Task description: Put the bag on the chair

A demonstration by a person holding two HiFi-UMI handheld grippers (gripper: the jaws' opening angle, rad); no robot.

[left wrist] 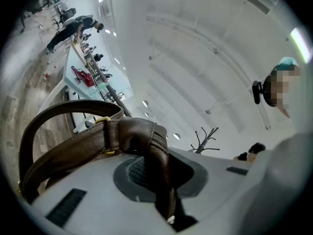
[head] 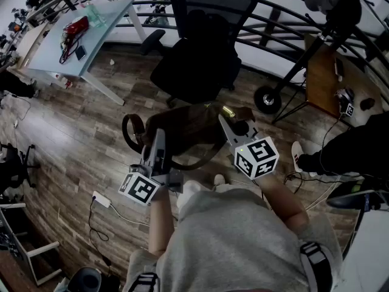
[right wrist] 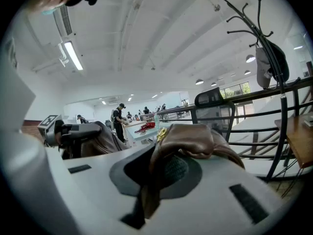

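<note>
A brown leather bag [head: 188,126] hangs above the wooden floor between my two grippers, with a loop handle [head: 132,131] out to its left. My left gripper [head: 159,141] is shut on the bag's left edge; in the left gripper view a fold of brown leather and strap [left wrist: 152,160] is pinched between the jaws. My right gripper [head: 227,124] is shut on the bag's right top, and in the right gripper view bunched leather [right wrist: 168,155] is clamped. The black office chair [head: 197,66] stands just beyond the bag, its seat facing me.
A pale blue table [head: 73,53] with a red item stands at far left. A curved black railing [head: 285,17] runs behind the chair. A wheeled stand [head: 267,99] and a wooden desk [head: 321,78] are at right. A power strip [head: 101,199] lies on the floor.
</note>
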